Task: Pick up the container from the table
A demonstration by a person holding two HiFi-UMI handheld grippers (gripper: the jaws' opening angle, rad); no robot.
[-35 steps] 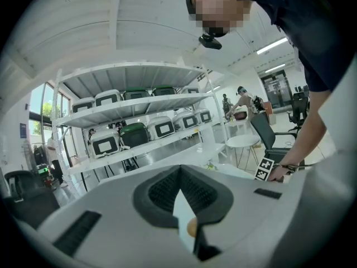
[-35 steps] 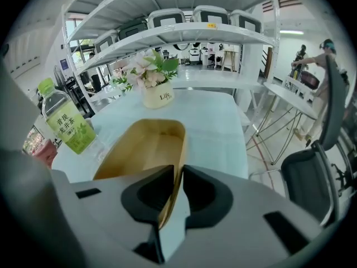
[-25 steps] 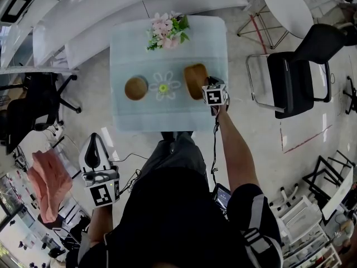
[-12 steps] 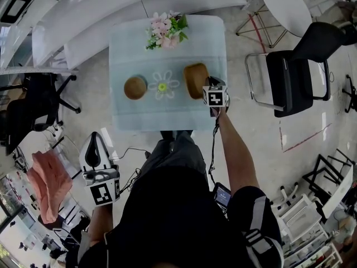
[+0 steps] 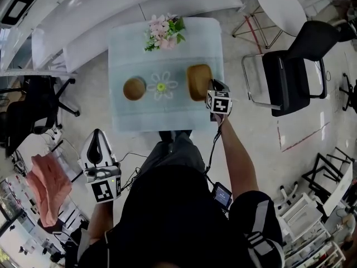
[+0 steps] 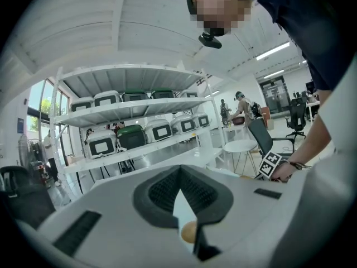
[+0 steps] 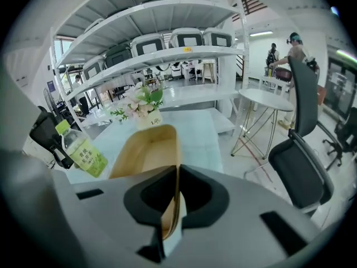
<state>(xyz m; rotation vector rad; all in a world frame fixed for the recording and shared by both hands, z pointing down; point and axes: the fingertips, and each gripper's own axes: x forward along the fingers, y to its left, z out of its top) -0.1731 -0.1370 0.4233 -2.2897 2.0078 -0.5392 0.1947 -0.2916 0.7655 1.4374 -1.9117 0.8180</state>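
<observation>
Paperboard is what we judge the container (image 5: 199, 81) to be: brown, thin-walled and apparently empty, so light, but quick to buckle or crease under a hard pinch. Its smooth rim could slip through the pads if it tilts. The wall is the only place to grip it, one pad inside and one outside, and that is how it is held. The right hand-held gripper (image 5: 213, 85) is clamped narrowly on the near right rim, with the thin wall sandwiched between its pads in the right gripper view (image 7: 177, 169).

The container sits over the right part of the table (image 5: 167, 113), right of a round bowl (image 5: 134, 88). We cannot tell whether its base has cleared the surface.

Our right arm reaches forward with the gripper angled steeply down. The left hand-held gripper (image 5: 96, 134) hangs low at the near left, well apart from the table, jaws together on nothing.
</observation>
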